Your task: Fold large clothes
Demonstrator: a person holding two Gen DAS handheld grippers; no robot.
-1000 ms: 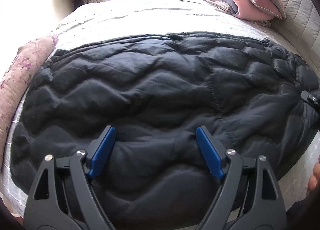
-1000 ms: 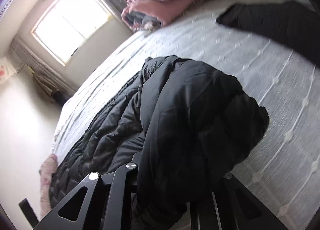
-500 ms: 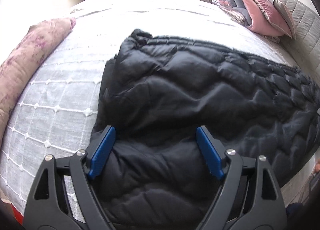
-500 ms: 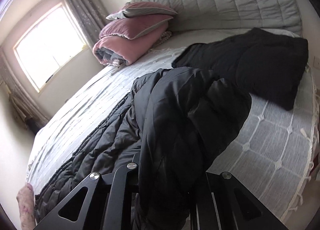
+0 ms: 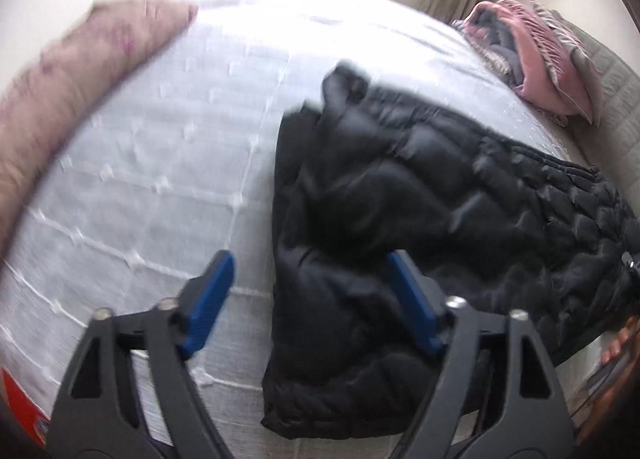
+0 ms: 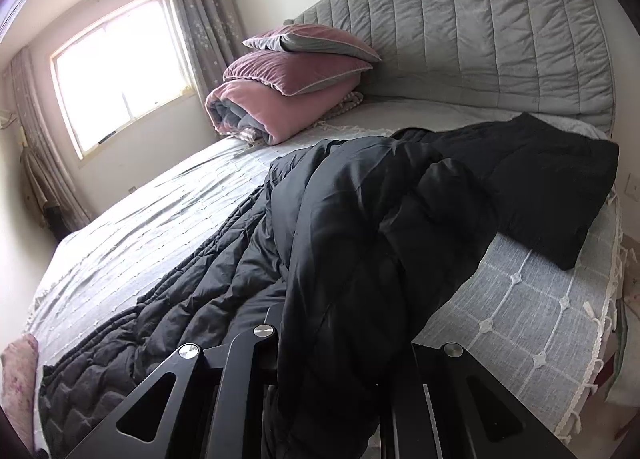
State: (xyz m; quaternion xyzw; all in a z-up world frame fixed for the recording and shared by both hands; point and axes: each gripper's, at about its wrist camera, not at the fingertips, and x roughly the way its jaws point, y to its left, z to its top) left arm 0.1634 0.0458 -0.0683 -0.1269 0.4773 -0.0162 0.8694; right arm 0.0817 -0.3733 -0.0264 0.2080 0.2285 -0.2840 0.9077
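Note:
A large black quilted down coat (image 5: 420, 195) lies spread on the bed's white checked cover (image 5: 160, 163). My left gripper (image 5: 310, 295) is open and empty, hovering over the coat's near left edge, blue pads (image 5: 208, 295) wide apart. In the right wrist view the coat (image 6: 360, 227) bunches up and drapes over my right gripper (image 6: 340, 371), which is shut on a fold of it; the fingertips are hidden by fabric.
A folded black garment (image 6: 552, 183) lies near the grey padded headboard (image 6: 480, 31). Pink pillows and a rolled quilt (image 6: 292, 87) are stacked at the head. A pink floral bolster (image 5: 68, 91) lies along the left edge. A window (image 6: 116, 71) is behind.
The left gripper has swung left and now sees bare bedcover beside the coat's edge. The right gripper has levelled out, still holding the coat fold; headboard and black garment came into view.

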